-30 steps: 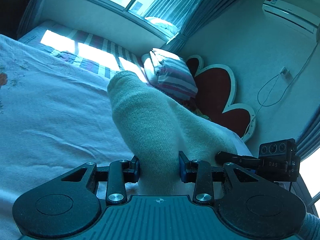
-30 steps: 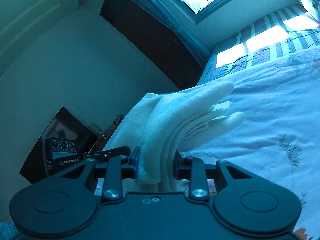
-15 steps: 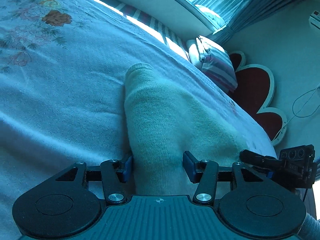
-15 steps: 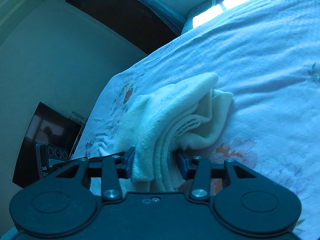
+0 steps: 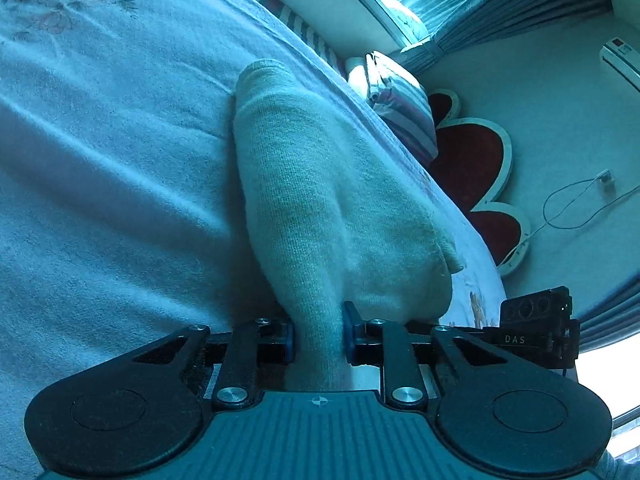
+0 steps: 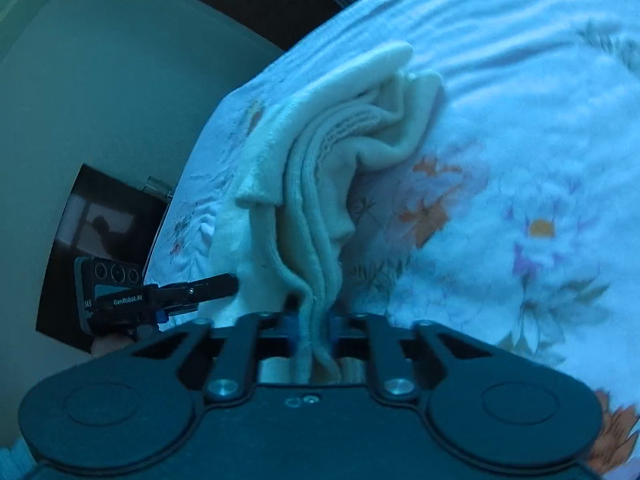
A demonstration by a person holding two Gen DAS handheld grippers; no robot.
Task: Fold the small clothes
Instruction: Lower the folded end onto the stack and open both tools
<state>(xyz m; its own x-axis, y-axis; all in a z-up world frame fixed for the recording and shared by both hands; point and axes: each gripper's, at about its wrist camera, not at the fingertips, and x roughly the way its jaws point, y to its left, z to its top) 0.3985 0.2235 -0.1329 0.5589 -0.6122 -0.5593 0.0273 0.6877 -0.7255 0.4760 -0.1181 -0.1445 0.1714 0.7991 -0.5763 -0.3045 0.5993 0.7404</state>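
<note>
A cream knitted garment (image 5: 312, 184) lies stretched away from me on the pale floral bedsheet (image 5: 100, 160). My left gripper (image 5: 318, 336) holds its near edge; the jaws are closing and the blue pads press a narrow bunch of the knit. In the right wrist view the same garment (image 6: 328, 152) shows as several folded layers resting on the sheet (image 6: 520, 120). My right gripper (image 6: 314, 328) is closing too, its pads squeezing those layers' near ends. Each gripper shows at the edge of the other's view: the right gripper (image 5: 536, 332), the left gripper (image 6: 160, 296).
A striped pillow (image 5: 400, 96) and a red heart-shaped headboard (image 5: 472, 168) stand beyond the bed's far side. A wall air conditioner (image 5: 620, 56) hangs at the upper right. A dark cabinet (image 6: 100, 224) sits by the wall past the bed's edge.
Both grippers have come down, and the garment that hung lifted now rests on the sheet. Each pair of jaws has narrowed from a loose hold to a tight pinch on the fabric.
</note>
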